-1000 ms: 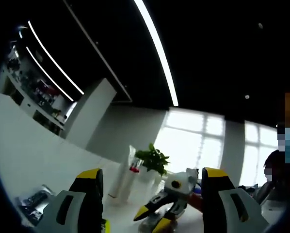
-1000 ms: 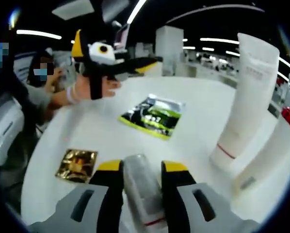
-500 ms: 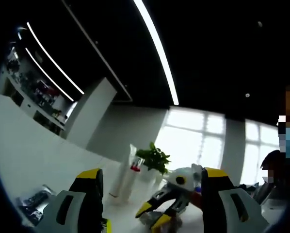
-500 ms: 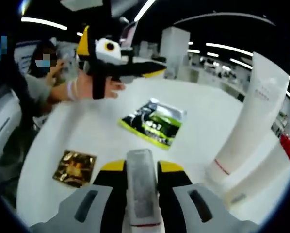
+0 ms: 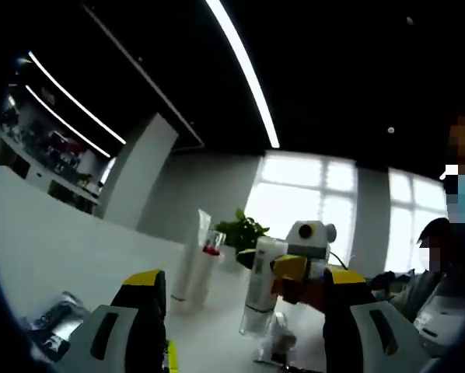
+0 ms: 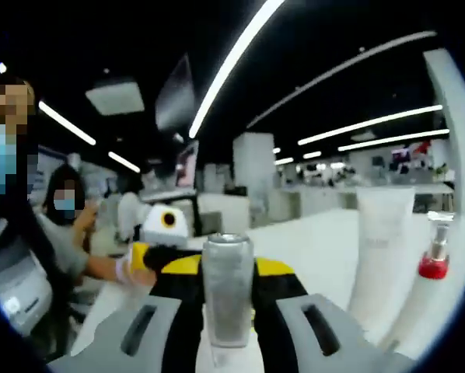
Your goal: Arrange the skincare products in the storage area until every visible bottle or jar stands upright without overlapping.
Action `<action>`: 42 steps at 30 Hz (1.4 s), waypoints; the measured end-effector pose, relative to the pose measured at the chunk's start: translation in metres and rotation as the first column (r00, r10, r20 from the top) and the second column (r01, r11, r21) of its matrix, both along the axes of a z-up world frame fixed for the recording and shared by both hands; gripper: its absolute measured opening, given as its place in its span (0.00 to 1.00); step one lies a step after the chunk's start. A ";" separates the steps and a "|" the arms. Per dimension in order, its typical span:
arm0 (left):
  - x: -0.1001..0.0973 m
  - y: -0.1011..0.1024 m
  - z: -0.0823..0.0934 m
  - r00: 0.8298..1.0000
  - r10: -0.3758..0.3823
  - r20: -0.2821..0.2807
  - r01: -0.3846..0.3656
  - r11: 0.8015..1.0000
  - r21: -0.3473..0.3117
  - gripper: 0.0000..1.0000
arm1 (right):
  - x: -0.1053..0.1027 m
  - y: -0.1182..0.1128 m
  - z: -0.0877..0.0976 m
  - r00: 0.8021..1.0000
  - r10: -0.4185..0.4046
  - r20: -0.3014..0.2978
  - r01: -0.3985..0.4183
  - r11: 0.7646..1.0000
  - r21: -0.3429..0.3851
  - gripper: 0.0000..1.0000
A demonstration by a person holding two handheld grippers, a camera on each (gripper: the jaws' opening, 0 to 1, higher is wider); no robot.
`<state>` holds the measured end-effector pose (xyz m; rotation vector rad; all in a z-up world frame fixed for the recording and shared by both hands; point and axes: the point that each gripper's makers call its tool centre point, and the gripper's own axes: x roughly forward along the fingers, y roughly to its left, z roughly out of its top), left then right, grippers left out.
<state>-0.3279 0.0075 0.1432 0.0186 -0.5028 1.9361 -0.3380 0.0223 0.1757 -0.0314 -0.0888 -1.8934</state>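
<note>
Right gripper [image 6: 229, 291]: jaws closed narrow on a frosted tube [image 6: 227, 287], held upright between them with its flat cap uppermost. In the left gripper view the same tube [image 5: 261, 284] stands upright with its base at or just above the white tabletop [image 5: 77, 256]; contact cannot be confirmed.

Left gripper [image 5: 236, 326]: jaws spread wide, holding nothing, low over the tabletop. A dark packet [image 5: 50, 322] lies flat near its left jaw. In the right gripper view this gripper [image 6: 166, 245] sits just behind the held tube.

Further off, a tall white tube [image 6: 380, 252] stands upright on its cap, and a clear bottle with a red collar [image 6: 433, 252] stands just beside it. Both appear in the left gripper view as a close pair, the tube [image 5: 190, 260] and bottle [image 5: 209, 256], well apart from the held tube. A potted plant [image 5: 244, 231] lies beyond.

Assessment: two products stand upright and separate. The third is upright but not yet released. Remaining: set it down clear of the pair, open the jaws, confirm it stands. Other products may lie outside these views.
</note>
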 end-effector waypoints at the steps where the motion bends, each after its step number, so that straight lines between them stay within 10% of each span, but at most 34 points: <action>1: 0.003 0.003 -0.001 1.000 -0.019 -0.003 0.019 1.000 -0.003 0.84 | 0.005 -0.002 0.005 1.000 0.025 0.001 -0.025 0.999 -0.028 0.22; 11: 0.046 0.039 -0.023 0.969 -0.247 0.019 0.247 0.961 -0.127 0.76 | 0.043 -0.016 0.037 0.973 0.221 0.061 -0.205 0.957 -0.203 0.22; 22: 0.063 0.035 -0.016 0.917 -0.383 0.106 0.388 0.921 -0.024 0.21 | 0.044 -0.016 0.040 0.962 0.251 0.109 -0.209 0.931 -0.301 0.22; 42: 0.044 -0.006 0.017 0.928 -0.335 0.165 0.316 0.940 0.132 0.19 | 0.030 0.005 0.020 0.967 0.201 0.155 -0.166 0.963 -0.214 0.23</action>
